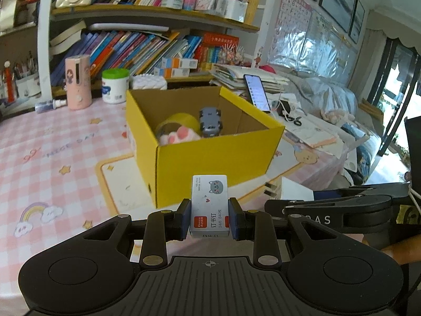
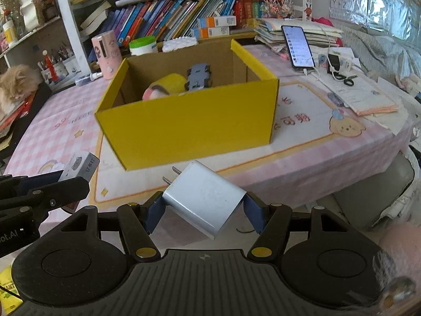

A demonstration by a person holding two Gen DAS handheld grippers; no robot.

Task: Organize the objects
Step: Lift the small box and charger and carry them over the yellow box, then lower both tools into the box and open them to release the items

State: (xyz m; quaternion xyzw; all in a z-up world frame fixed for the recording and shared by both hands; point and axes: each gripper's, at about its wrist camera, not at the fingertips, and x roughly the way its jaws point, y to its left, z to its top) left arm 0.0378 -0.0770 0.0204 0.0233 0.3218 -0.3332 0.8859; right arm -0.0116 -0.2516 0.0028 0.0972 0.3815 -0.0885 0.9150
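Already our left gripper [image 1: 209,217] pinched the staple box [image 1: 209,205] and our right gripper [image 2: 204,212] clamped the white charger [image 2: 204,201]; we judged each needed lifting clear over the yellow box [image 2: 189,121] near wall before letting go.

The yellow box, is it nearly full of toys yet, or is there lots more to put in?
Not full. The box already holds a tape roll, a pink paw toy and a grey car. In hand: the left gripper holds a staple box, the right gripper a charger. Both still need dropping in.
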